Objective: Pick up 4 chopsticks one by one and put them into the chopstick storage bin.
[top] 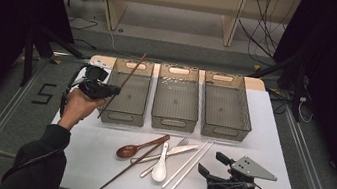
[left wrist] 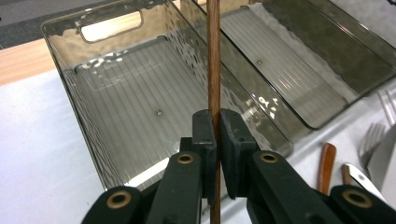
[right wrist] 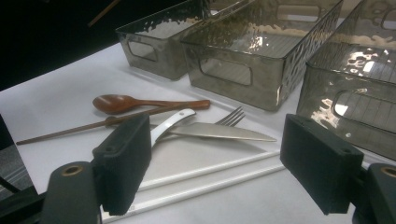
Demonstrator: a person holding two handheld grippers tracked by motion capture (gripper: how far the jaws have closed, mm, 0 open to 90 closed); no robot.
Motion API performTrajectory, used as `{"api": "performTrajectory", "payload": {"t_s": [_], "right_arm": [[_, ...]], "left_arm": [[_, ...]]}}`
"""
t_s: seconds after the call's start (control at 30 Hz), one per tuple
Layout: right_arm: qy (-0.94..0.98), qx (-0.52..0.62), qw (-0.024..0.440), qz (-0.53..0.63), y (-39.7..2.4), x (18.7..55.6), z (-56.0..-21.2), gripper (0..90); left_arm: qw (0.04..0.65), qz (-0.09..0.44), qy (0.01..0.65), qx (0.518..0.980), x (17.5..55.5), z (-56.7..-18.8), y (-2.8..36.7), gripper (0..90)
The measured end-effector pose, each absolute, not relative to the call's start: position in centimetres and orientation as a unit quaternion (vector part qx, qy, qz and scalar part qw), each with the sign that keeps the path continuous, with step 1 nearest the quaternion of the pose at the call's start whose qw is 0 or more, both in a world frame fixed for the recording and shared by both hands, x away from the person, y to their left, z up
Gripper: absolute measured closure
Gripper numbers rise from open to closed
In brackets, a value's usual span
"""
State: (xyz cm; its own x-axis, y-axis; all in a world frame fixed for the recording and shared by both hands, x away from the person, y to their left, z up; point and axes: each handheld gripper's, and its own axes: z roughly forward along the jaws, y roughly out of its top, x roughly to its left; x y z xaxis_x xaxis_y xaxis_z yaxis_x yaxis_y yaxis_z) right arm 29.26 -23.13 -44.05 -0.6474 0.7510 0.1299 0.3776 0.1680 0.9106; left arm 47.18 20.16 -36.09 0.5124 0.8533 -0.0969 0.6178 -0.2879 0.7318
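At the near edge of the desk (top: 95, 164), the right claw (top: 210, 164) rests in the person's hand with its jaws wide apart and nothing between them. The hand holding it is cut off by the bottom of the high view. Just left of it lie two white chopsticks (top: 189, 165), side by side; in the right gripper view their near ends pass behind the claw's left pad. Further left lies a loose pile: a white ceramic spoon (top: 160, 166), a table knife (top: 173, 152) overlapping a fork (top: 182, 141), of which little more than the tines shows, a brown wooden spoon (top: 135, 148), and a single brown chopstick (top: 130, 164) running diagonally toward the near left.

Beyond the pile, three smoky translucent bins stand in a row, touching: the left bin (top: 123, 113), the middle bin (top: 173, 120) and the right bin (top: 224, 128). The ribbed floors of all three show bare.

The left claw (top: 112, 88) is raised at the left bin's left wall, its jaws closed narrow on a second brown chopstick (top: 125, 80). That stick tilts up and over the left bin toward the far side; in the left gripper view it runs straight up between the pads, both ends cut off by the frame.
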Motion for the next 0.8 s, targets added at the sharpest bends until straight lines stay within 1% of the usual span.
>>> {"api": "performTrajectory", "payload": {"t_s": [0.27, 0.57, 0.8], "right_arm": [[0.744, 0.379, 0.176, 0.522, -23.1, 29.3, -44.1, 25.5], [0.745, 0.378, 0.174, 0.521, -23.0, 29.3, -44.2, 25.4], [0.744, 0.378, 0.174, 0.524, -23.1, 29.3, -44.2, 25.4]], "left_arm": [[0.36, 0.173, 0.469, 0.788, 49.3, -36.2, 19.8, 84.5], [0.367, 0.184, 0.477, 0.777, 51.2, -35.7, 19.9, 84.5], [0.369, 0.179, 0.49, 0.769, 52.4, -36.5, 19.9, 84.4]]}}
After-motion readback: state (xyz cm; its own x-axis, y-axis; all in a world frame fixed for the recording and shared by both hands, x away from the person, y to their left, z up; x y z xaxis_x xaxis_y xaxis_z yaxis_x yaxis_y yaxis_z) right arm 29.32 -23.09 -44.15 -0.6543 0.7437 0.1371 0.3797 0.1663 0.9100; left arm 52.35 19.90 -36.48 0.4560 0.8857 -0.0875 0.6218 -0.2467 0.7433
